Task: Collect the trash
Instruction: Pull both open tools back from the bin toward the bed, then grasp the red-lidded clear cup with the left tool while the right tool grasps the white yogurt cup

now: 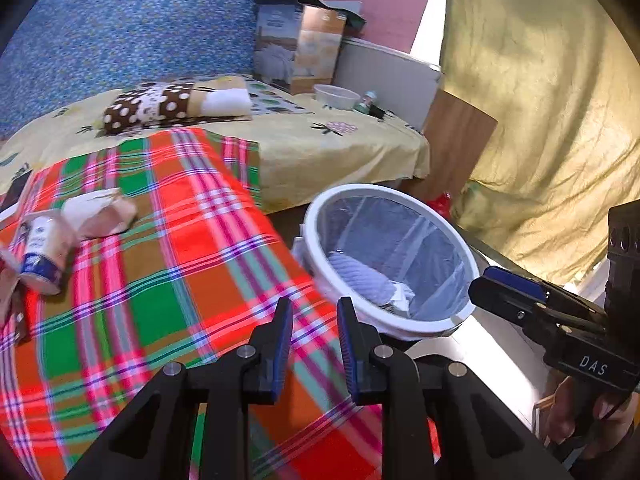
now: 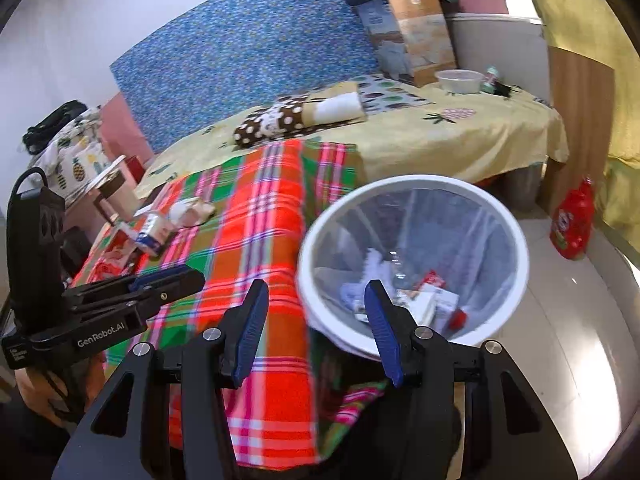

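Far left, on the plaid cloth (image 1: 168,264): a crushed blue-and-white pack (image 1: 40,256) beside a crumpled paper wad (image 1: 100,212), uncollected, well apart from both tools. Reads as the gap between a drop and the next pick.

Moving right to the left gripper (image 1: 314,308): jaws narrow, nothing between the blue pads, angled down over the near end of the cloth. Next call, by the look of it: swing back left towards that pile, widen first, since the pack looks broader than this gap, then close across its middle.

Right again to the white-rimmed bin (image 1: 400,192), lined with a clear bag and standing just off the cloth's edge; from the right wrist view, scraps and small cartons (image 2: 432,304) already lying at the bottom.

Furthest right, the right gripper (image 2: 316,288): jaws set wide and empty, tilted down towards the bin's near rim (image 2: 420,180). Held from below in a hand (image 1: 576,412), low at the frame edge.
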{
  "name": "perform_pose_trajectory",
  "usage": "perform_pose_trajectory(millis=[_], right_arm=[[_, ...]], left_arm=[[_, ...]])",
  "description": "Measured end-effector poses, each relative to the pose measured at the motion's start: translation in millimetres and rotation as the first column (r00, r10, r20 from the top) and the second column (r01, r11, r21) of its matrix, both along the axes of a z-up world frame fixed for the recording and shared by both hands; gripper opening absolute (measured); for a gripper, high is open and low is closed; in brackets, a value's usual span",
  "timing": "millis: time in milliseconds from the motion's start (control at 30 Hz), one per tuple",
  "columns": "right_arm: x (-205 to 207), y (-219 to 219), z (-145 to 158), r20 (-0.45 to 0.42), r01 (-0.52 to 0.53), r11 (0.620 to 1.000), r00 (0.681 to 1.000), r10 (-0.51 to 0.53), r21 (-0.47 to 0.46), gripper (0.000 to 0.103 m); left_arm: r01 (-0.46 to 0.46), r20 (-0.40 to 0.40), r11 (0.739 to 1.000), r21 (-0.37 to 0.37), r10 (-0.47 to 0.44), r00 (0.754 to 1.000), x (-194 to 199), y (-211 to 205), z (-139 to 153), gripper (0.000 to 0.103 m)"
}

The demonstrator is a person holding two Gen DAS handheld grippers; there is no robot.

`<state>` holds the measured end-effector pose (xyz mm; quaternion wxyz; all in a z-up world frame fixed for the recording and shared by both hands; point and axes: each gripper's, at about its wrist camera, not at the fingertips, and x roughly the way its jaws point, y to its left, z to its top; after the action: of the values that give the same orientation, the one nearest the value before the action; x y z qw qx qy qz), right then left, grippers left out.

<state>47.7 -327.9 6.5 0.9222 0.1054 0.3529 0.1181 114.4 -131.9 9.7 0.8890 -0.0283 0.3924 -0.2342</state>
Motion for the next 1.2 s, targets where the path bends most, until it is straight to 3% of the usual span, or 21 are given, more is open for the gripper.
perform_pose_trajectory(millis=[333, 633, 767, 833, 900, 1100, 1200], right_arm=[[5.1, 40.5, 1.9, 0.007, -0.119, 0.993, 0.993, 0.119, 0.014, 0.052], [21.1, 82.6, 3.4, -0.004, -0.213, 0.976, 0.977, 0.213, 0.045, 0.052], [29.6, 95.6, 6.6, 0.005, -0.237, 0.969, 0.971, 0.237, 0.072, 0.052], [33.0, 103.0, 7.9, 0.009, -0.248, 0.965, 0.969, 0.248, 0.08, 0.053], [36.0, 109.8, 8.8, 0.012, -0.258, 0.962, 0.966, 0.258, 0.083, 0.054], [45.7, 128.7, 8.0, 0.0, -0.292, 0.953, 0.956, 0.293, 0.083, 0.054], [51.1, 135.2, 7.0, -0.007, -0.304, 0.949, 0.952, 0.306, 0.088, 0.054]], left_arm=[[-0.126, 0.017, 0.992, 0.027, 0.126, 0.992, -18.2, 54.8, -1.6, 0.022], [-0.289, 0.022, 0.956, 0.053, 0.288, 0.957, -25.1, 121.2, -3.7, 0.022], [-0.384, 0.031, 0.921, 0.065, 0.383, 0.923, -23.3, 159.2, -4.1, 0.023], [-0.431, 0.037, 0.9, 0.065, 0.429, 0.903, -22.3, 178.0, -4.0, 0.04], [-0.48, 0.043, 0.876, 0.051, 0.478, 0.877, -21.5, 199.5, -3.3, 0.046], [-0.582, 0.04, 0.811, 0.061, 0.581, 0.813, -14.6, 244.4, -10.4, 0.047], [-0.625, 0.019, 0.779, 0.054, 0.625, 0.78, -7.8, 262.2, -16.7, 0.055]])
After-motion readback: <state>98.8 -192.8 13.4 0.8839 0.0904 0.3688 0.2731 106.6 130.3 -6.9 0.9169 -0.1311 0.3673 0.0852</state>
